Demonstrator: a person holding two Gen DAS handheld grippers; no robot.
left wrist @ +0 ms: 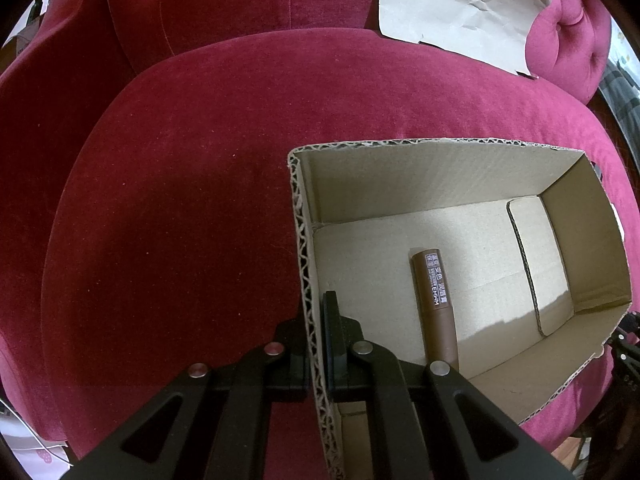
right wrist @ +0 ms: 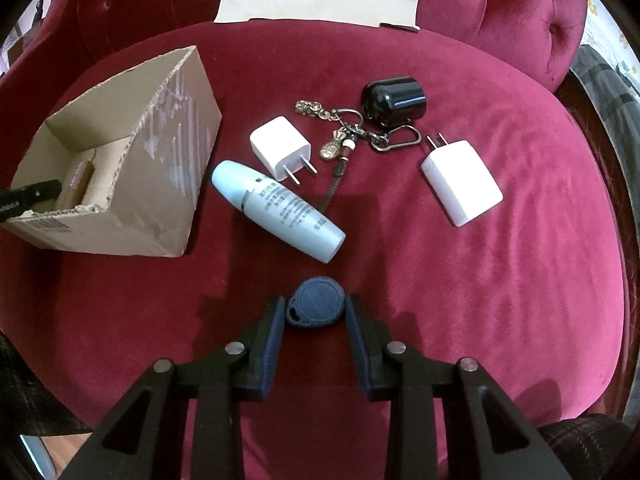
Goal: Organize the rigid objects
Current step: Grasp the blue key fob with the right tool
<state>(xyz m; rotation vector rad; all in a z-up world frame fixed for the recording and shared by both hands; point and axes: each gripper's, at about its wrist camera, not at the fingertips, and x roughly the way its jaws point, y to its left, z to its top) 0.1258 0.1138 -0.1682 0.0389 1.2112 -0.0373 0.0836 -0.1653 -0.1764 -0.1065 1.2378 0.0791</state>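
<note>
In the left wrist view, we see the left claw [left wrist: 318, 320] at the bottom centre of the frame, clamped tight on the near wall of the cardboard box [left wrist: 304, 280], one finger inside and one outside the corrugated edge. The box fills the lower right of that frame and rests on the red velvet seat cushion [left wrist: 180, 200]. On the box floor lies a brown tube [left wrist: 434, 308] with white lettering, near the clamped wall and apart from it. A sheet of crumpled paper [left wrist: 460, 8] leans at the upper right against the tufted backrest.

In the right wrist view, we see the right claw [right wrist: 315, 316] at the lower centre, its blue-padded fingers [right wrist: 272, 336] standing on either side of a round blue key fob [right wrist: 314, 304] that lies on the cushion. The pads sit right at the fob's edges; we cannot tell whether they press on it.

Above the fob, in the middle of the frame, lies a pale blue bottle [right wrist: 280, 210] on its side. Just above it is a white charger [right wrist: 280, 148] with its prongs towards lower right, and a second white charger [right wrist: 462, 182] lies at centre right. Between them a bunch of keychain charms [right wrist: 344, 136] spreads out, joined to a black cylindrical case [right wrist: 394, 100] at the upper centre. The box sits at the left of this frame.
</note>
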